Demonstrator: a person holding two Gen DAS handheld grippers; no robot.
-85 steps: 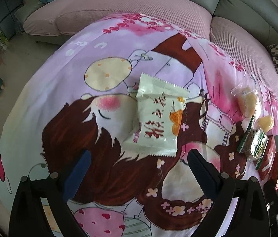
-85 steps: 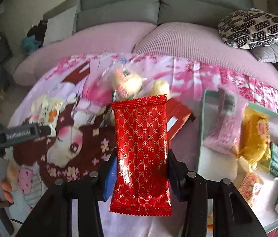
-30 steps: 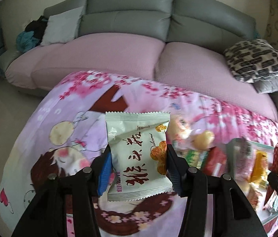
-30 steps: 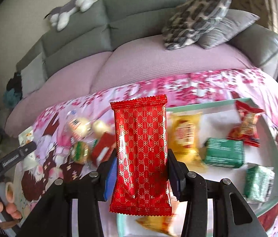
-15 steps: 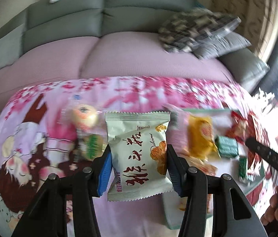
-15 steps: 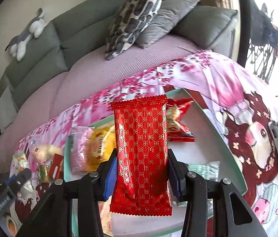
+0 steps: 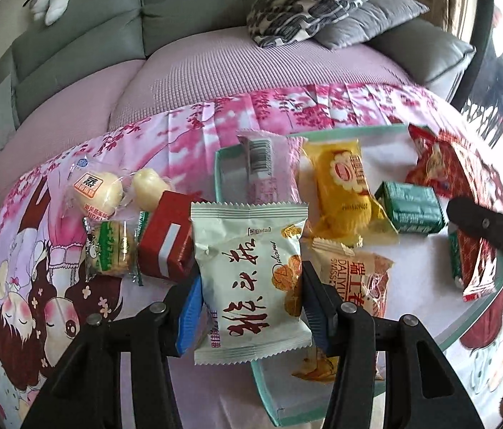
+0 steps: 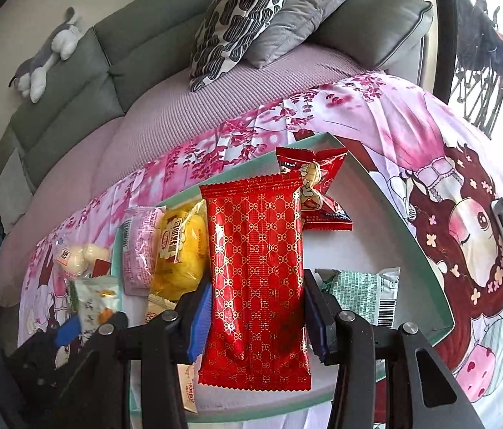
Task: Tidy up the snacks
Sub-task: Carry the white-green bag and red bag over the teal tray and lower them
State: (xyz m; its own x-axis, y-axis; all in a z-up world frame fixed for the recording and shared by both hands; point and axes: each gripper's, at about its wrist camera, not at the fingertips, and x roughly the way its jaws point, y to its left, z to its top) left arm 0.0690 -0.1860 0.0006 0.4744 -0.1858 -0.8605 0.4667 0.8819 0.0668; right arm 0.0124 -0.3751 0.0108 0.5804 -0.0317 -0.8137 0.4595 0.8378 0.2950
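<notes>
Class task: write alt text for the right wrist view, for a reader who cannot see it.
The right gripper clamps an upright red gold-patterned snack packet above a mint-rimmed tray holding other snacks, including a yellow packet and a green one. The tray rests on a pink cartoon-print cloth before a sofa.

**Readable print on the packets**

I can read "Delicious" in script on the pale green packet (image 7: 249, 279), beside large red Chinese brush characters. Right of it, in the tray, the orange wrapper (image 7: 353, 282) shows "DALIYUAN". The far red packet (image 8: 314, 187) carries "nice" in small white letters. Barcodes show on other packets, their digits too small for me.
</notes>
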